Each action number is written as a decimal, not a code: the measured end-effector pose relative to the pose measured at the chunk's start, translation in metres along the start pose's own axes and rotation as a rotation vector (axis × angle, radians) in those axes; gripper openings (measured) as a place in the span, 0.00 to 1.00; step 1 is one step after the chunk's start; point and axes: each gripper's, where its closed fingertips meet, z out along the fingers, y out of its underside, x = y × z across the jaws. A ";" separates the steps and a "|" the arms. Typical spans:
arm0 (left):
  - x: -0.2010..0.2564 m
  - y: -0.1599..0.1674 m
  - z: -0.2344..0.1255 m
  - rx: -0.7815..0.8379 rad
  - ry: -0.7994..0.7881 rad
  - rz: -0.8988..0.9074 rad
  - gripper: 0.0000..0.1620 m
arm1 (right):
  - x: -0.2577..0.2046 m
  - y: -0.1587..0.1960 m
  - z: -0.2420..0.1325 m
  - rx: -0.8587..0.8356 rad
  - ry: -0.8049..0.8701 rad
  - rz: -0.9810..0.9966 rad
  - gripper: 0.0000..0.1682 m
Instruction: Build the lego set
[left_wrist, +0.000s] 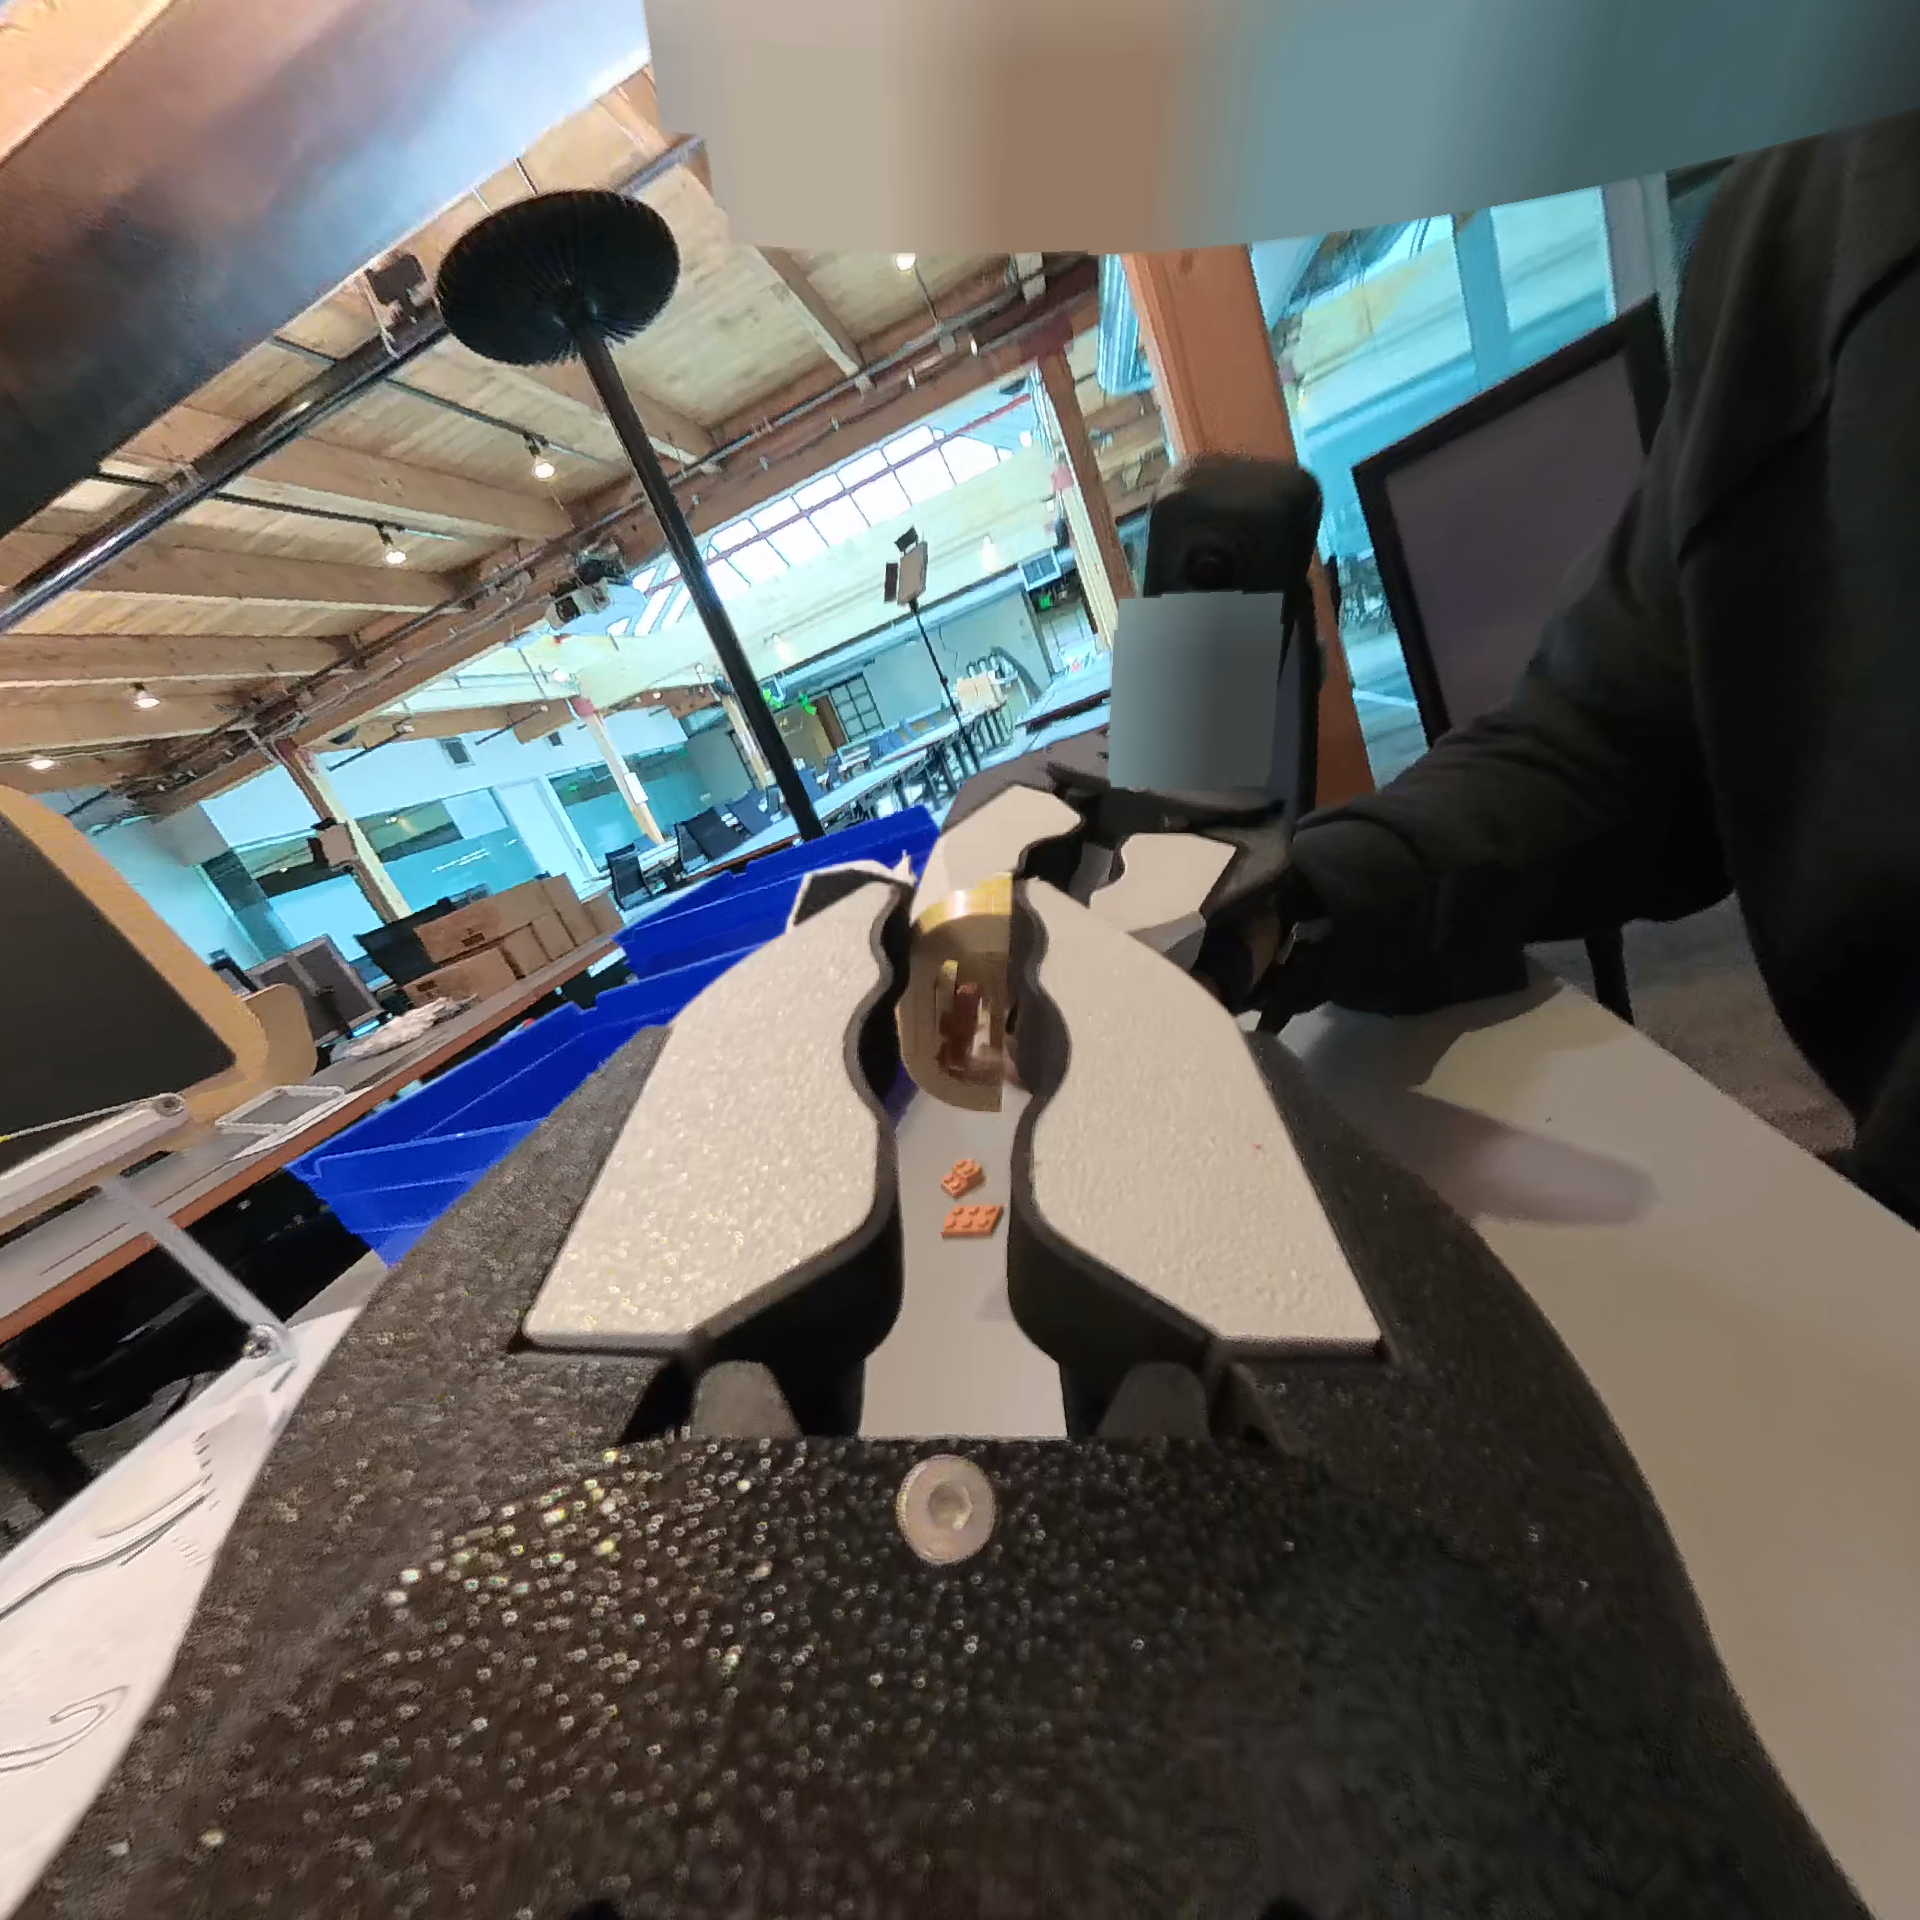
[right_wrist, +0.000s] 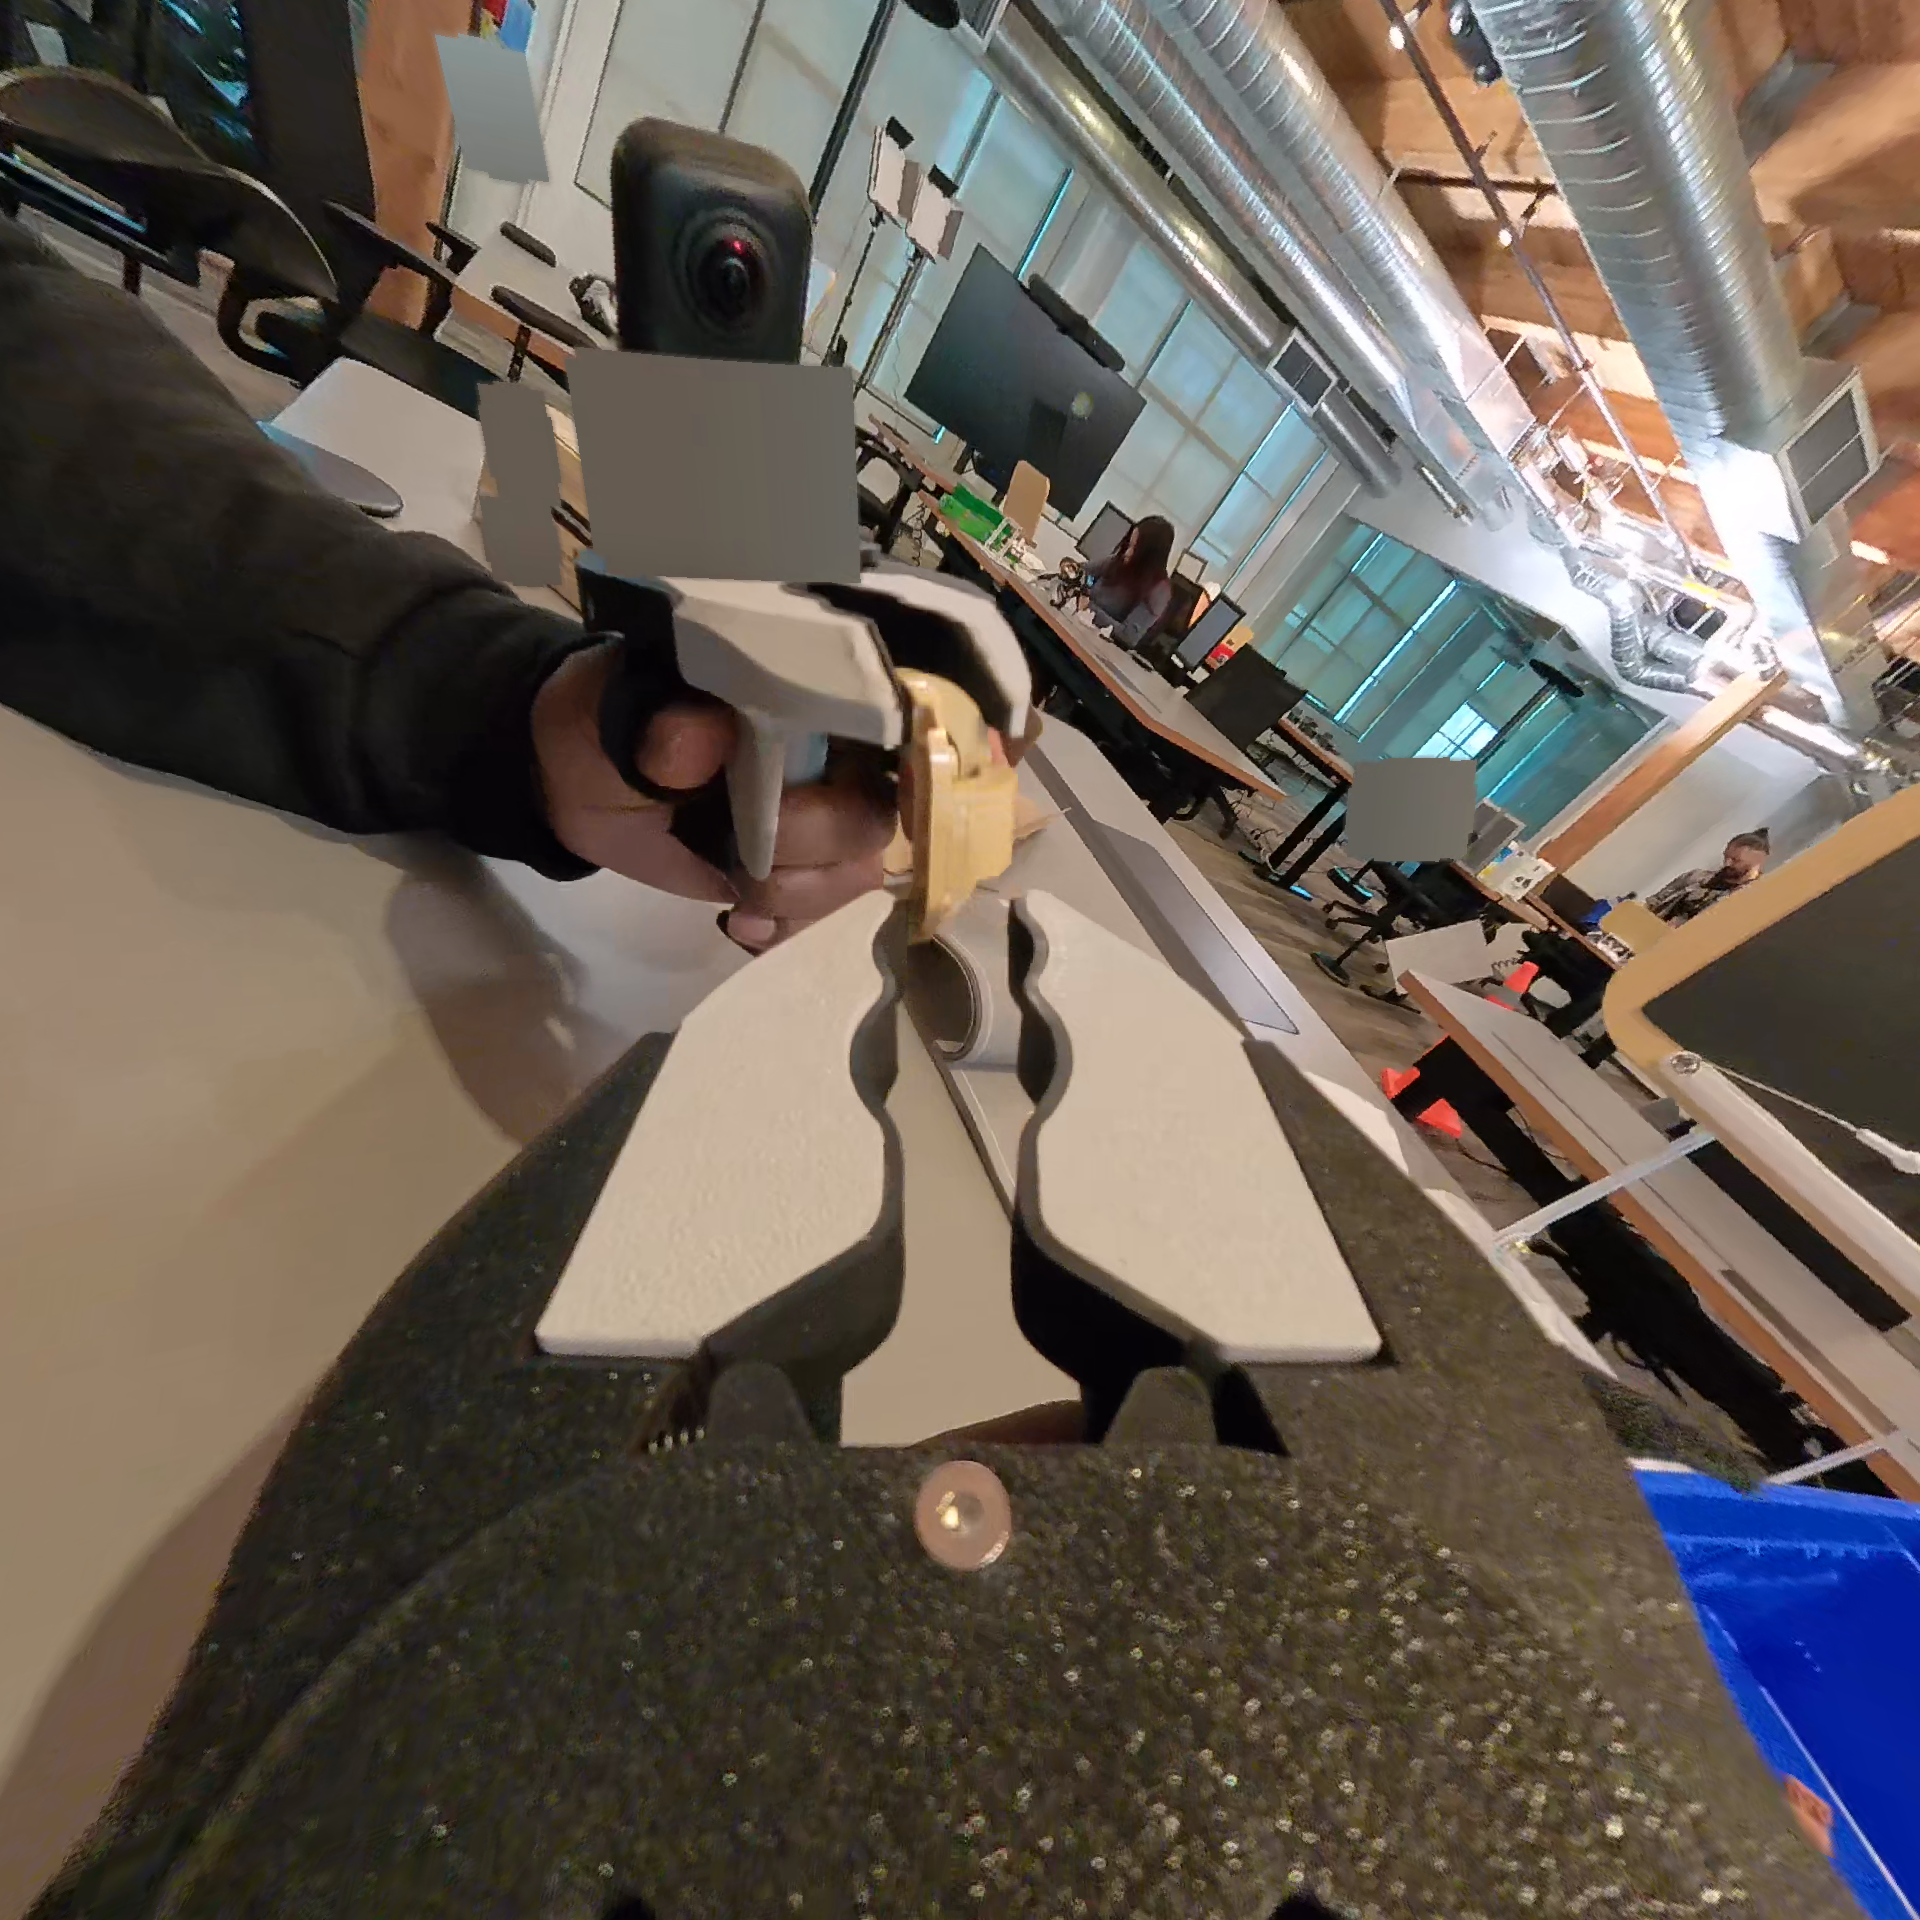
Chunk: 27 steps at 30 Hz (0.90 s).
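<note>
My left gripper (left_wrist: 935, 899) is shut on a tan lego assembly (left_wrist: 951, 997) with a small dark brown piece (left_wrist: 966, 1023) set inside it, and holds it above the white table (left_wrist: 1558, 1299). Two small orange lego plates (left_wrist: 971, 1200) lie on the table below, seen through the gap between the fingers. In the right wrist view, my right gripper (right_wrist: 951, 920) is narrowly open. Its left fingertip (right_wrist: 873, 935) is at the lower edge of the tan assembly (right_wrist: 961, 810). That assembly sits in the left gripper (right_wrist: 951, 717), held by a hand. The right gripper (left_wrist: 1039, 862) shows just behind the assembly in the left wrist view.
Blue bins (left_wrist: 727, 935) stand past the table's left side, and one (right_wrist: 1818, 1662) is at the right wrist view's lower right. A grey tape roll (right_wrist: 971, 1013) lies on the table behind the right fingers. A printed sheet (left_wrist: 104, 1558) lies at lower left. A black pole lamp (left_wrist: 707, 582) rises behind. My two grippers' fingertips are within a few centimetres of each other.
</note>
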 end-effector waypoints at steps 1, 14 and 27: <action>-0.001 -0.002 -0.001 0.010 0.000 -0.008 0.11 | 0.000 -0.001 -0.001 0.009 -0.008 0.013 0.10; 0.009 0.001 0.003 0.014 0.057 -0.025 0.11 | -0.007 -0.005 -0.002 0.014 -0.050 -0.006 0.09; 0.005 0.004 0.003 -0.006 0.028 -0.011 0.11 | -0.003 -0.002 0.000 -0.010 -0.024 0.001 0.09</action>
